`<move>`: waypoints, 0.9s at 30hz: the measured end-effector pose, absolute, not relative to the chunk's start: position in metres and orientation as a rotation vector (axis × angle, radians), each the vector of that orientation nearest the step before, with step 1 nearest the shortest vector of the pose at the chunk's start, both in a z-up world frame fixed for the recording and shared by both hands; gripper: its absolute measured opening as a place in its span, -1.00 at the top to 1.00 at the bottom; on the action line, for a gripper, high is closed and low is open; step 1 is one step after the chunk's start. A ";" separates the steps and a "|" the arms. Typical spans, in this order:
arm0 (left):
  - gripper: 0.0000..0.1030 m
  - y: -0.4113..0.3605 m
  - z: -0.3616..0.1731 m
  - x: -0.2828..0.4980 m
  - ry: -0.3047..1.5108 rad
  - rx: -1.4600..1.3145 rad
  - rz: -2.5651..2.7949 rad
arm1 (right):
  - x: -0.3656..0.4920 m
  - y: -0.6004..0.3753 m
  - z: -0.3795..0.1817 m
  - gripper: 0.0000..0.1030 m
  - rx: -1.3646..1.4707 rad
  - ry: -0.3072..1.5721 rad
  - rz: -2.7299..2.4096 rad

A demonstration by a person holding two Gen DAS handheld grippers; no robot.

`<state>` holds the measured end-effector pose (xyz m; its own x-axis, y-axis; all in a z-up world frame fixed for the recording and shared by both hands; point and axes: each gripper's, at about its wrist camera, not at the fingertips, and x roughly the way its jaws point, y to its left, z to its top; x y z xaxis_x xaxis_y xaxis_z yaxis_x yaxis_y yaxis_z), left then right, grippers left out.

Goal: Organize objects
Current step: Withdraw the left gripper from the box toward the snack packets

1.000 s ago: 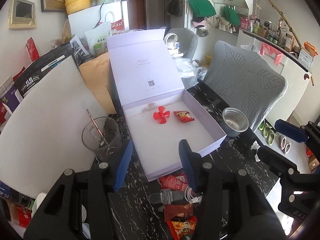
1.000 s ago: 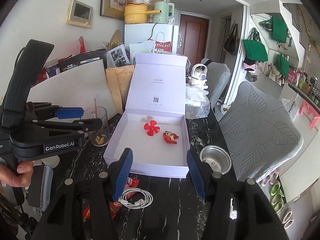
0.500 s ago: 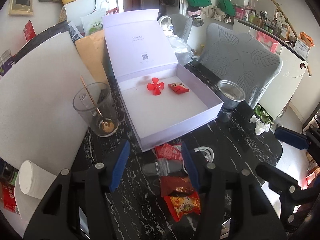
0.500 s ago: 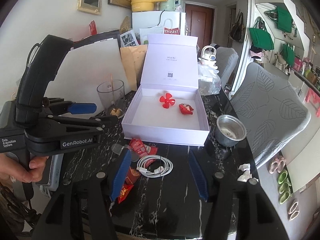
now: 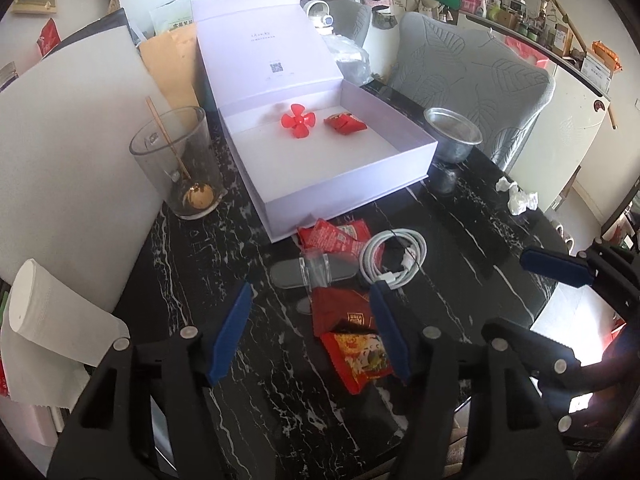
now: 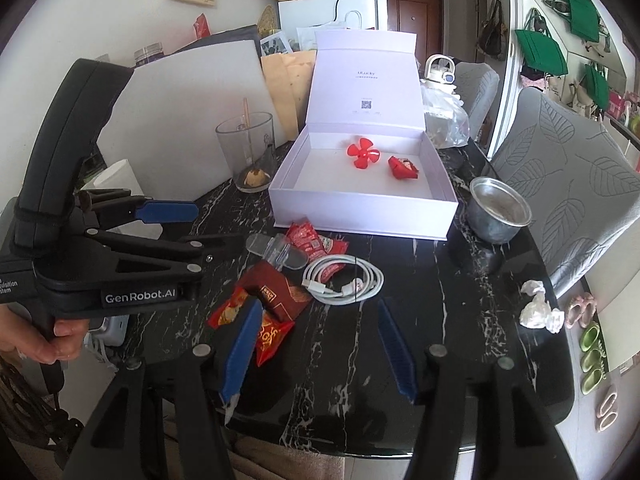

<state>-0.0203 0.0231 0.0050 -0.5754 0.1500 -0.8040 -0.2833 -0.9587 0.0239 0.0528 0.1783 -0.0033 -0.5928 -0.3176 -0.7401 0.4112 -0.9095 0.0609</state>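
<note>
**Both grippers wide over the clutter**

The left gripper (image 5: pixel 310 330) and right gripper (image 6: pixel 320 346) hang spread and empty above the snack packets (image 5: pixel 360 354) and coiled white cable (image 6: pixel 344 278), which lie just before the open lilac box (image 6: pixel 360 208).

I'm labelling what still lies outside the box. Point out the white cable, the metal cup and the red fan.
white cable (image 6: pixel 346 280), right wrist view, on its coiled loop.
metal cup (image 6: pixel 498 212), right wrist view, on its side wall.
red fan (image 5: pixel 298 121), left wrist view, on its hub.
</note>
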 end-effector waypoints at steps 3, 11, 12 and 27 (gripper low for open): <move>-0.21 0.028 -0.007 -0.016 0.234 -1.324 2.542 | 0.055 0.181 -0.015 -0.17 1.141 0.146 -2.462; -0.21 0.026 -0.029 -0.014 0.114 -1.373 2.455 | 0.066 0.193 -0.036 -0.17 1.158 0.087 -2.431; -0.21 0.026 -0.031 -0.014 0.108 -1.376 2.451 | 0.067 0.194 -0.038 -0.17 1.160 0.086 -2.434; -0.41 0.047 -0.062 -0.017 0.191 -1.423 2.390 | 0.069 0.211 -0.064 -0.18 1.189 0.083 -2.455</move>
